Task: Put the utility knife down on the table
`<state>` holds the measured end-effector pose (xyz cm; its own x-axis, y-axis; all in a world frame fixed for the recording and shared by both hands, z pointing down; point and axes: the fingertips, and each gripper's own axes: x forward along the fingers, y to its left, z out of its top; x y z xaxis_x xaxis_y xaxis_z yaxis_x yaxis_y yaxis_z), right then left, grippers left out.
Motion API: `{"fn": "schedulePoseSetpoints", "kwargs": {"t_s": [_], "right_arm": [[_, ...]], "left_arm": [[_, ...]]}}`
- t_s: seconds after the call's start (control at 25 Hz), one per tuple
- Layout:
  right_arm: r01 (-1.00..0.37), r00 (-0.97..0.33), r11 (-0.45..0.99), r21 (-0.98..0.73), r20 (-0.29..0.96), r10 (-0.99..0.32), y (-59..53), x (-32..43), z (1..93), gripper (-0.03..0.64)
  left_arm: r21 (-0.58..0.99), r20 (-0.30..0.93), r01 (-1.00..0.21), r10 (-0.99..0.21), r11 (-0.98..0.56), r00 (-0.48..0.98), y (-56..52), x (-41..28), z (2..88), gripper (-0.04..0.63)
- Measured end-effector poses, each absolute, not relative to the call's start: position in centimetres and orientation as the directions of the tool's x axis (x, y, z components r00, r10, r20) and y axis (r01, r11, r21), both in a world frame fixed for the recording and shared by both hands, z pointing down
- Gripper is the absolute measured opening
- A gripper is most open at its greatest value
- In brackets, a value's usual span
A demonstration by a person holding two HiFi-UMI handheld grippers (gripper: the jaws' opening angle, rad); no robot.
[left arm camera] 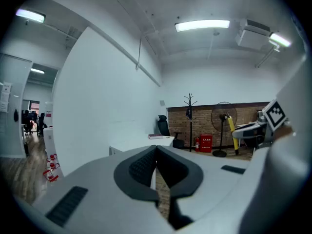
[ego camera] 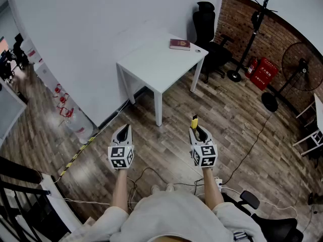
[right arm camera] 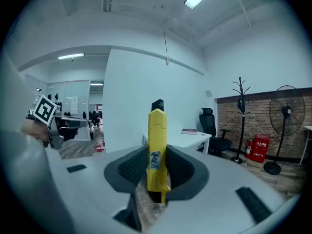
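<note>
While bench [ego camera: 156,64] stands well ahead, R gripper [ego camera: 200,133] clamps yellow utility knife [right arm camera: 157,150] upright, tip past jaws; L gripper [ego camera: 122,133] clenched.

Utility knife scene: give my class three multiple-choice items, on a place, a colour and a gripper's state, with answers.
1. Where is the book? A on the floor; B on the white table; C on the chair.
2. What colour is the utility knife's body? A yellow; B green; C red.
3. The left gripper is: A holding the knife; B closed and empty; C wide open.
Answers: B, it lies by the table's far edge; A, seen in the right gripper's fingers; B, its fingers meet with nothing between.
</note>
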<state>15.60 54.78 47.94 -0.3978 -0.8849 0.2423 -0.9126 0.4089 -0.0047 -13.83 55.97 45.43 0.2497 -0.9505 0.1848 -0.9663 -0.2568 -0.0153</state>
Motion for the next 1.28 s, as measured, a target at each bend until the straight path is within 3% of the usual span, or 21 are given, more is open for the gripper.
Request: {"fn": "schedulePoseSetpoints", "kwargs": {"t_s": [1.28], "right_arm": [[-0.879,-0.464,0.475,-0.031,0.279,-0.841,50.1,18.3,51.2,0.109]], "left_arm": [[-0.012,0.234,-0.977,-0.951,-0.213,0.204,52.9,-9.9,48.6,0.006]]}}
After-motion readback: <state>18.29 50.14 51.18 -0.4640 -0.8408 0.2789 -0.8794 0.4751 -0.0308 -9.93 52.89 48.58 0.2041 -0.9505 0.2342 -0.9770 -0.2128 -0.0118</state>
